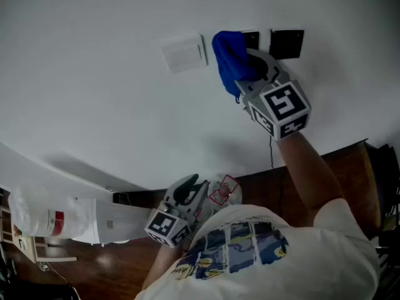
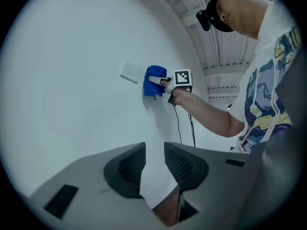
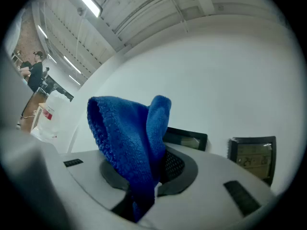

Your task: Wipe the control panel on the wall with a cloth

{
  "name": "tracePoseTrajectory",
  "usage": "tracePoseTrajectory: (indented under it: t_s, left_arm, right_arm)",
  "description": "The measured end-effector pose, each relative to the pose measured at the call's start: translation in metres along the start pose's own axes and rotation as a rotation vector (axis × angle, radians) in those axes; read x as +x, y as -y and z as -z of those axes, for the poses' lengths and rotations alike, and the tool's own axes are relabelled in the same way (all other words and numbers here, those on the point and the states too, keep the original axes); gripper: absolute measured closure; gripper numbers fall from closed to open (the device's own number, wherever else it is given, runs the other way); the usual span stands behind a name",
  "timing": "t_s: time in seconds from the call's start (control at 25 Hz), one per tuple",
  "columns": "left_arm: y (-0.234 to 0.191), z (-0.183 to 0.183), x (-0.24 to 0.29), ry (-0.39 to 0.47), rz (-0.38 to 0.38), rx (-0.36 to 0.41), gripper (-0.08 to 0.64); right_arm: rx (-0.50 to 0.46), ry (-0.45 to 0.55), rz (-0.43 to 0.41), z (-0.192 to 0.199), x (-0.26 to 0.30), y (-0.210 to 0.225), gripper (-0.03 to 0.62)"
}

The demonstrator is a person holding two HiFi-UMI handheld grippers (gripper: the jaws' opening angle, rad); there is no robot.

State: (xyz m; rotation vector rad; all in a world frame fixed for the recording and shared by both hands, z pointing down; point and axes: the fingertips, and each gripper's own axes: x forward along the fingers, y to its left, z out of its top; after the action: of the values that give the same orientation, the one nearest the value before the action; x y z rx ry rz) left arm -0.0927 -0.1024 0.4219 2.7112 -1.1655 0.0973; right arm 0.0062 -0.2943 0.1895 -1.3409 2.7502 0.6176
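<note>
A blue cloth (image 1: 230, 56) is pressed against the white wall, over the left of two black control panels (image 1: 251, 39). The second black panel (image 1: 287, 43) is uncovered to its right. My right gripper (image 1: 253, 64) is shut on the cloth. In the right gripper view the blue cloth (image 3: 128, 143) bulges up out of the jaws, with the nearer panel (image 3: 188, 139) and a display panel (image 3: 253, 155) behind it. My left gripper (image 1: 189, 191) hangs low, away from the wall, open and holding nothing. The left gripper view shows its jaws (image 2: 154, 166) apart, and the cloth (image 2: 154, 82) far off.
A white switch plate (image 1: 184, 52) sits left of the cloth. A thin cable (image 1: 272, 155) hangs down the wall below the panels. A white container with a red label (image 1: 55, 220) and a crumpled plastic bag (image 1: 223, 191) lie near the wooden floor (image 1: 125, 267).
</note>
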Motion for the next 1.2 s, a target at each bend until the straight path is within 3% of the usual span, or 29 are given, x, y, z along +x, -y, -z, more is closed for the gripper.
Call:
tracePoseTrajectory:
  t_s: [0.68, 1.2]
  left_arm:
    - [0.008, 0.004, 0.026, -0.016, 0.039, 0.022, 0.463]
    - [0.005, -0.001, 0.022, -0.005, 0.020, 0.017, 0.463]
  right_arm:
    - [-0.032, -0.033, 0.174, 0.010, -0.050, 0.084, 0.499]
    - [-0.040, -0.002, 0.172, 0.006, -0.058, 0.082, 0.499]
